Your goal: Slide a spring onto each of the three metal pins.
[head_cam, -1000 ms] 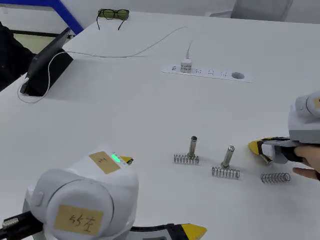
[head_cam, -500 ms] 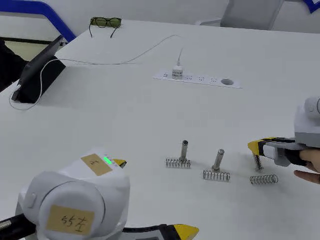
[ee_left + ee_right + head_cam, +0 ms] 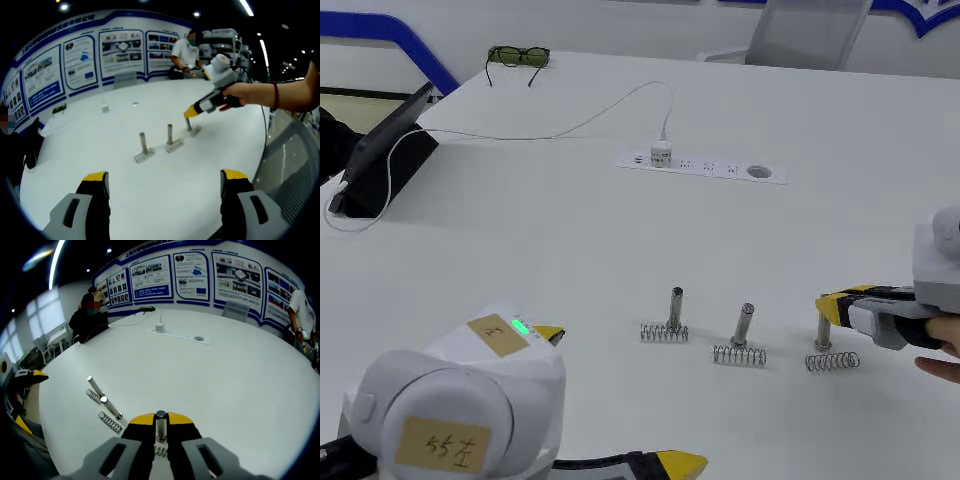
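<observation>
**A:** Where do the springs lie?

**B:** All three springs (image 3: 739, 355) lie flat on the bench (image 3: 570, 230), each just beside the foot of its own pin. The three pins (image 3: 745, 325) stand upright in a row, and none has a spring on it.

**A:** And the grippers?

**B:** The right gripper (image 3: 160, 424) has its fingers (image 3: 142, 421) clenched on the end pin (image 3: 160, 426), just below its top. The left gripper (image 3: 164, 181) hovers well apart from the row, its fingers (image 3: 95, 178) spread wide with nothing between them.

**A:** How will a spring handle?

**B:** Light and squashy, I'd judge. The coils are thin wire, so it may roll on the smooth bench or flick away if pinched hard. Take it gently across the middle of the coil, so that both ends are open for the pin.

**A:** And the pins?

**B:** Stiff, smooth metal on a narrow foot, so probably easy to tip. A hold near the top blocks the spring's way. A grip lower down would leave the tip free.
</observation>
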Demonstrator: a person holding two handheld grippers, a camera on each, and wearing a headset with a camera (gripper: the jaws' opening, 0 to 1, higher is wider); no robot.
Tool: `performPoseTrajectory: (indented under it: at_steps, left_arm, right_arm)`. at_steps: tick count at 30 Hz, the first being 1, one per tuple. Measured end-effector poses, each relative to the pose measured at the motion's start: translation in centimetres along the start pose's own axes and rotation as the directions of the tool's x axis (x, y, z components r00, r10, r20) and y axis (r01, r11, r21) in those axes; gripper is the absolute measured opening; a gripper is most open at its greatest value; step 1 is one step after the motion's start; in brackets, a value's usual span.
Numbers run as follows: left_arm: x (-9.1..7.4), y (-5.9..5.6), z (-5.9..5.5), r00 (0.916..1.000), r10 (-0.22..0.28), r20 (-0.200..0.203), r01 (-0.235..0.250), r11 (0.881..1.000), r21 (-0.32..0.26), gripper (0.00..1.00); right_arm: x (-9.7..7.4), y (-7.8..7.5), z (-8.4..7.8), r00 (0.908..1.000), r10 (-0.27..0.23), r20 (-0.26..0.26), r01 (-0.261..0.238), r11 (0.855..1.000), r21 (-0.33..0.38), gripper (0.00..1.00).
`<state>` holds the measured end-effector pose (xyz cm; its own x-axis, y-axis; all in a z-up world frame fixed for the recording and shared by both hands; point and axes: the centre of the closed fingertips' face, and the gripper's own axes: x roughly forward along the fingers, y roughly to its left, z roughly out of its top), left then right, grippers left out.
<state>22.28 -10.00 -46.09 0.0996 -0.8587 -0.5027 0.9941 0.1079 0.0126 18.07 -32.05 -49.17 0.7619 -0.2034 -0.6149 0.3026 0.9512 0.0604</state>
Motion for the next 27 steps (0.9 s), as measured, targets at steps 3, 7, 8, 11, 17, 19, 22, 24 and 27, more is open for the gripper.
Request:
performPoseTrajectory:
  at_steps: [3,7,8,11,17,19,22,24,27]
  left_arm:
    - [0.0,-0.1,0.0,1.0000,-0.003,0.000,0.003,1.000,0.002,0.93]
    - [0.0,-0.2,0.3,0.9998,-0.009,0.017,0.009,1.000,-0.008,0.94]
    - [0.0,-0.2,0.4,0.9997,-0.010,0.020,0.010,1.000,-0.010,0.94]
    - [0.0,-0.1,0.1,1.0000,-0.005,0.005,0.005,1.000,-0.002,0.93]
    - [0.0,-0.1,0.1,1.0000,-0.005,0.007,0.005,1.000,-0.007,0.93]
    - [0.0,-0.1,0.0,1.0000,-0.004,0.004,0.004,1.000,-0.003,0.92]
    - [0.0,-0.1,0.1,1.0000,-0.004,0.005,0.004,1.000,-0.002,0.92]
    - [0.0,-0.1,0.0,1.0000,-0.004,0.002,0.004,1.000,0.000,0.92]
    - [0.0,-0.2,0.0,1.0000,-0.006,0.001,0.006,1.000,0.002,0.92]
  right_arm:
    - [-0.2,0.0,-0.1,1.0000,-0.008,0.003,0.008,1.000,0.003,0.09]
    - [-0.4,0.0,-0.3,0.9998,-0.017,0.008,0.017,1.000,0.010,0.09]
    - [-0.4,0.1,-0.3,0.9998,-0.017,0.009,0.017,1.000,0.009,0.09]
    - [-0.6,0.2,-0.4,0.9998,-0.016,0.009,0.016,1.000,0.009,0.09]
    - [-0.8,0.4,-0.6,0.9998,-0.019,0.002,0.019,0.999,-0.026,0.09]
    - [-0.9,0.3,-0.7,0.9998,-0.021,-0.001,0.021,0.999,-0.024,0.09]
    - [-1.0,0.2,-0.8,0.9997,-0.022,-0.005,0.022,1.000,-0.018,0.09]
    - [-1.0,0.2,-0.9,0.9997,-0.024,-0.007,0.024,1.000,-0.021,0.09]
    - [-1.1,0.3,-1.0,0.9997,-0.021,-0.013,0.021,0.999,-0.026,0.09]
